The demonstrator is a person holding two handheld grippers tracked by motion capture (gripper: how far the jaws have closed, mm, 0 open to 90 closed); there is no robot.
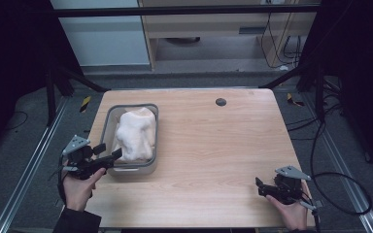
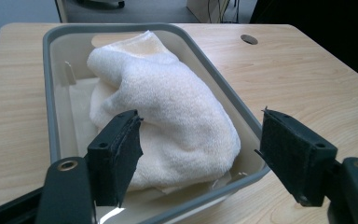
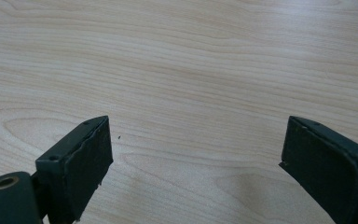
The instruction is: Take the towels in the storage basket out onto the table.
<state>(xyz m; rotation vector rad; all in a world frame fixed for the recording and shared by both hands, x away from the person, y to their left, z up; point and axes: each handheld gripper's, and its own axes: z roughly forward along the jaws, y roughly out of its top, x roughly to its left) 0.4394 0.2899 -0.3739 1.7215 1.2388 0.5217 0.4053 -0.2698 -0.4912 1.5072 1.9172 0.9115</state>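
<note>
- Towel point(image 2: 168, 107) lies bunched in the grey tub point(image 2: 51, 93) at the table's point(image 1: 213, 145) left.
- Left gripper point(image 2: 200, 154) hangs at the tub's near end, jaws released, nothing gripped.
- Right gripper point(image 3: 196, 158) rests over bare wood, jaws spread wide, empty.

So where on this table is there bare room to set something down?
Free: the wide stretch of table between the grey bin and the right gripper, up to the dark round hole near the far edge. Crowded: the left side, where the white towel fills the bin and the open left gripper sits at its near rim.
</note>
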